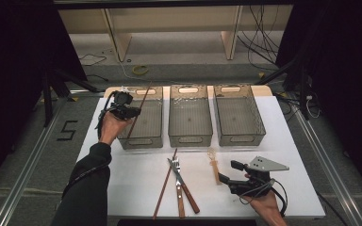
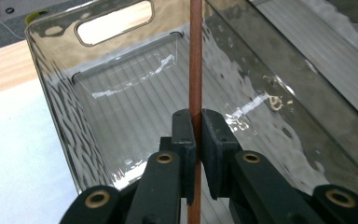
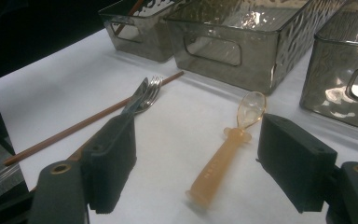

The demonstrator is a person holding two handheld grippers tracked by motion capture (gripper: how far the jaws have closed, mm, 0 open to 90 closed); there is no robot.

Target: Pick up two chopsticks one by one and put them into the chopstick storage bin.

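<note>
A dark numeral "5" (image 1: 67,130) marked on the grey floor left of the table (image 1: 122,188). Faint embossed lettering on the spoon handle (image 3: 213,170), unreadable.

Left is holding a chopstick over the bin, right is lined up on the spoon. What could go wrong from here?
1. The left gripper pinches the thin chopstick on a short stretch; it may pivot or slip, and could catch a wall of the left bin on the way in.
2. The right gripper is open around the spoon, which lies flat on the table; the jaws may scrape or skid it.
</note>
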